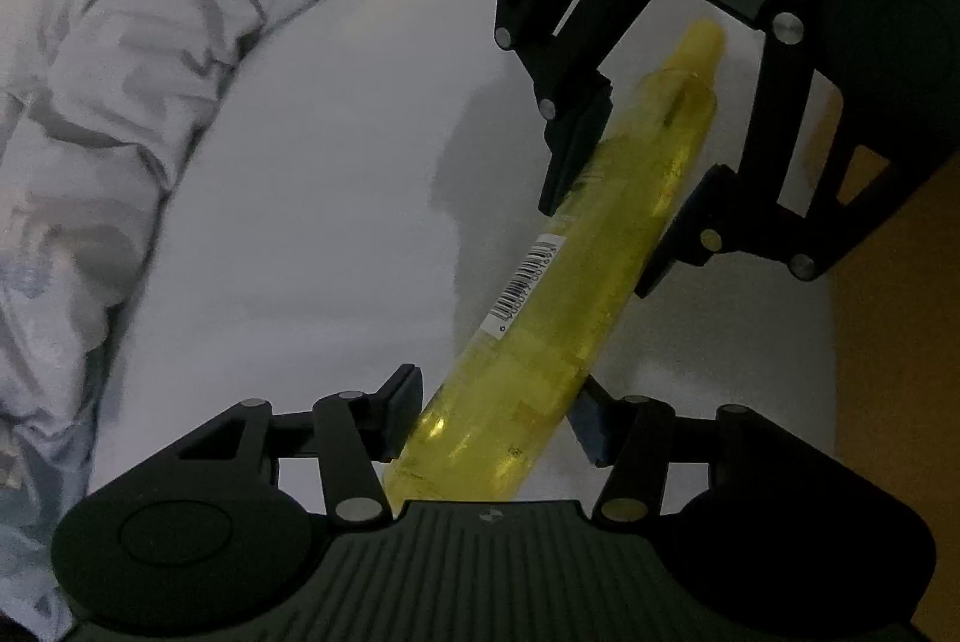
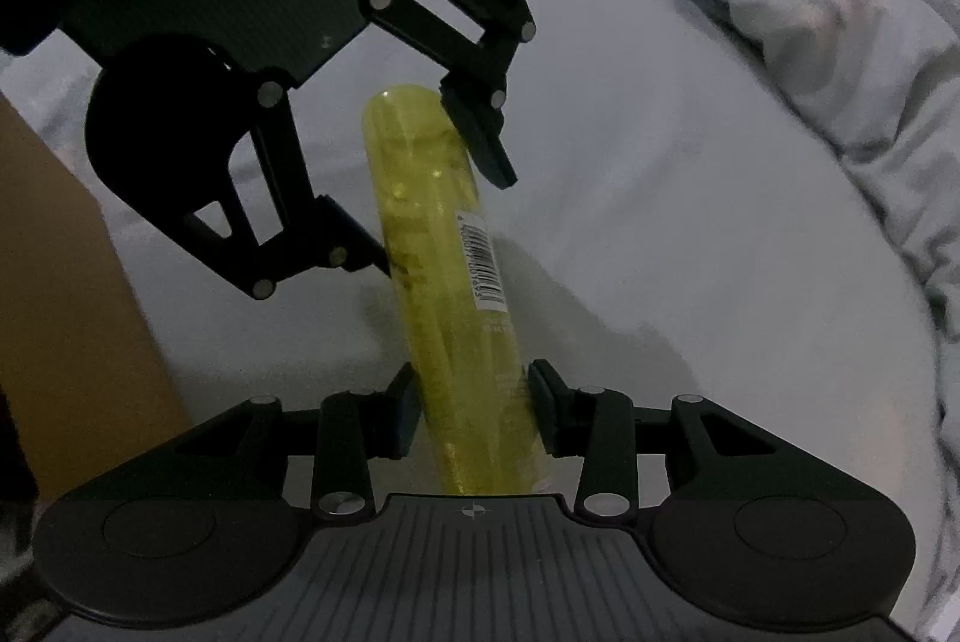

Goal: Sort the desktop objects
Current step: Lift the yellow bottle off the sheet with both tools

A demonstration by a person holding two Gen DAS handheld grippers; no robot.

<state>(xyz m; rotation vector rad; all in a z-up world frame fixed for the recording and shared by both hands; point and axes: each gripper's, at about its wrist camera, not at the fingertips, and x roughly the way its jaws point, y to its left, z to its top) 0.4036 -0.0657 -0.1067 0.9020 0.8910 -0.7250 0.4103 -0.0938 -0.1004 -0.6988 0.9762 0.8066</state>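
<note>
The left gripper [image 1: 495, 417] is squeezing one end of a long yellow see-through tube [image 1: 576, 282], and the right gripper [image 2: 474, 417] is squeezing the other end. Both grippers are clamped tight on the tube, so it is hanging in the air between them, above a smooth white surface [image 1: 312, 222]. A white barcode sticker [image 1: 528, 285] is sitting on the side of the tube. A crumpled grey blanket [image 1: 90, 102] is lying past the white surface, and something brown [image 2: 66, 312] is showing at the side.
</note>
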